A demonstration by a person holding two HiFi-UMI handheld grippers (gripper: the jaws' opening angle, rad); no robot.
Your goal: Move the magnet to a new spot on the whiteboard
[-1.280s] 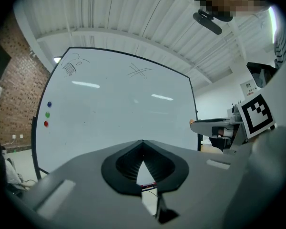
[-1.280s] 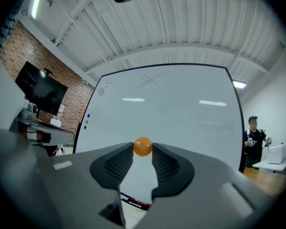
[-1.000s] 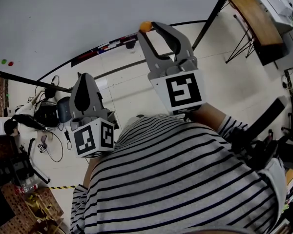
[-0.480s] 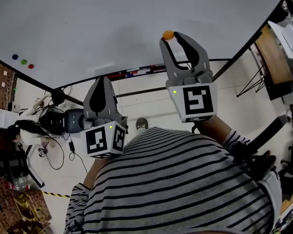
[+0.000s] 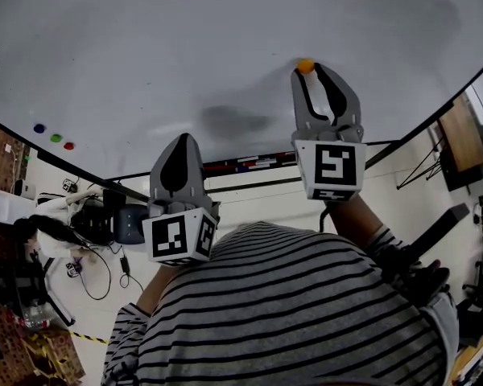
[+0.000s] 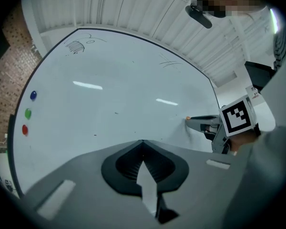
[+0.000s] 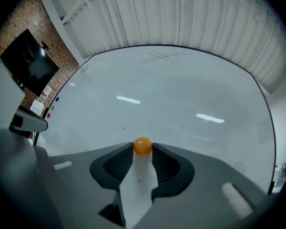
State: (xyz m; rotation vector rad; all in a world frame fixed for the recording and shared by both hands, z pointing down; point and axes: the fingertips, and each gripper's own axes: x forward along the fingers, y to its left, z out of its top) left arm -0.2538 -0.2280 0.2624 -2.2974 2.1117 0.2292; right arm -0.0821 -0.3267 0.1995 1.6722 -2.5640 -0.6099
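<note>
From the head view, the right tongs [image 5: 310, 75] reach up to the big glossy white whiteboard [image 5: 185, 47], nipping a small orange ball magnet [image 5: 306, 66] at their very tips. The left tongs [image 5: 183, 137] sit lower and to the left, pressed together with nothing in them. Three small round magnets, blue, green and red [image 5: 55, 137], line the board's far left edge, and a tray of pens [image 5: 241, 165] runs below the board.

The left gripper view confirms those tongs [image 6: 143, 144] are shut tight and empty. It alone gives a side look at the other pair: the orange ball magnet [image 6: 188, 119] sits right at the board's surface, though whether it touches I can't tell.

The right gripper view shows the ball [image 7: 143, 146] pinched between both tips, in front of bare board [image 7: 181, 94].
</note>
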